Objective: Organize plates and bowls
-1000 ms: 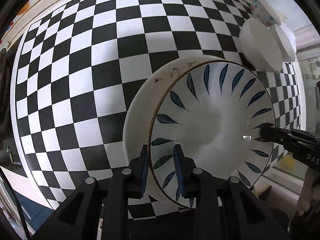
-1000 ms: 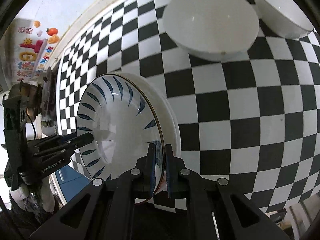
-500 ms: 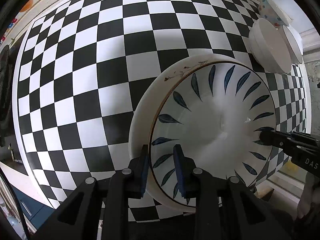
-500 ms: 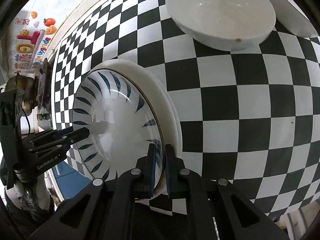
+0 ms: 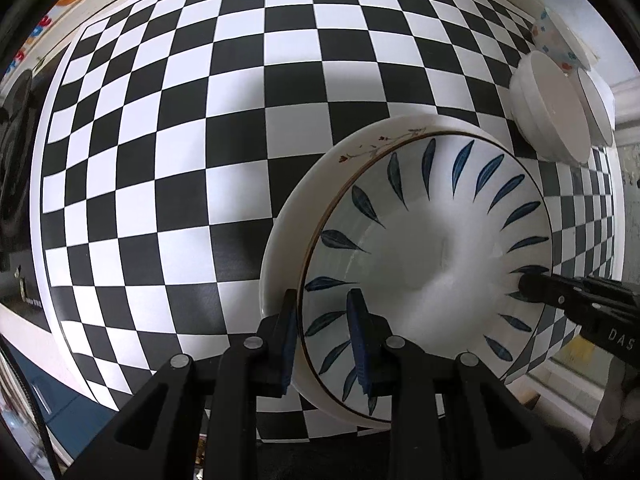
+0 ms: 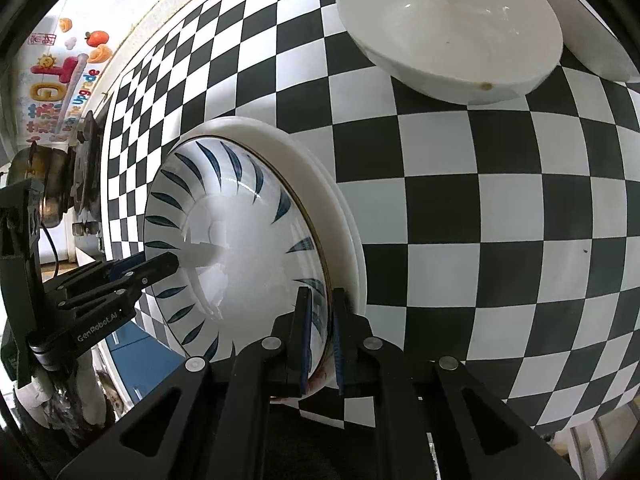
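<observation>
Left wrist view: a black-and-white checkered tabletop [image 5: 192,152] fills the frame. The left gripper [image 5: 325,336] pinches the rim of a blue-leaf plate [image 5: 424,248] at lower centre, nested in a white plate [image 5: 292,232]. White bowls [image 5: 552,116] sit at upper right.

Right wrist view: the right gripper [image 6: 320,332] pinches the same plate's rim at lower centre. A white bowl [image 6: 448,28] stands at the top; colourful wall stickers [image 6: 60,80] show at upper left.

Bright, even light; soft shadows; strong fisheye bending and dark vignette at the edges.
</observation>
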`<state>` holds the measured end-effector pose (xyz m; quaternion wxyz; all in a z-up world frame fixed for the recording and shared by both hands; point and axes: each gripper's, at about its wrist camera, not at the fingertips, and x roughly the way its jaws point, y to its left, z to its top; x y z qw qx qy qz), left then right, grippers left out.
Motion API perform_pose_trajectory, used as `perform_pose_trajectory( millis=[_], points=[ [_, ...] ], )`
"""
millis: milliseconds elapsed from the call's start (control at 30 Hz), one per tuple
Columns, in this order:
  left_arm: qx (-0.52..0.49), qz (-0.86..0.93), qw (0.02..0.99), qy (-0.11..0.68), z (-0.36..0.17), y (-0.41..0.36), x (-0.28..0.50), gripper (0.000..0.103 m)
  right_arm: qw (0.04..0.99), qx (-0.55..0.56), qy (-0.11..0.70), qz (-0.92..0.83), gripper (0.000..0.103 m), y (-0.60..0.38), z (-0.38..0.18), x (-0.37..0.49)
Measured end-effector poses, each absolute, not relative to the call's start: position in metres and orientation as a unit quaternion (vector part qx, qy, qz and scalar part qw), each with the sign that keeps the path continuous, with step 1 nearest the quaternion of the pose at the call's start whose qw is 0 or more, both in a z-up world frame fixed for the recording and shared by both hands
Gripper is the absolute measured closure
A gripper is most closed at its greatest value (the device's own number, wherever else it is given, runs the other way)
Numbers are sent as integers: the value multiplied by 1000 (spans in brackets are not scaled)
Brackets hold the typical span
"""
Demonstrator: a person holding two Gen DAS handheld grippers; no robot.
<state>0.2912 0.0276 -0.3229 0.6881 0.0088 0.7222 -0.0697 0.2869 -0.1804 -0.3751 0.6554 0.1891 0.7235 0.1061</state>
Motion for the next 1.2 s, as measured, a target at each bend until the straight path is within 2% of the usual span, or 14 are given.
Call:
perform_pose_trajectory(
  millis=[233,567,633,867,1200],
  points=[
    [-2,-58,689,722,-324,32,289,82,649,174,733,108,89,-176,-374,292],
    [-8,-50,703,710,-309,48,284,81,662,168,725,87,78,-174,-359,288],
    [-3,-47,712,701,-299,53,280,81,672,173,716,79,74,-176,-351,285],
    [-4,-40,754,656,-244,70,249,81,719,155,675,63,73,-174,-298,264],
    [-6,-38,815,578,-156,67,190,81,783,126,607,50,73,-155,-207,191]
  ],
)
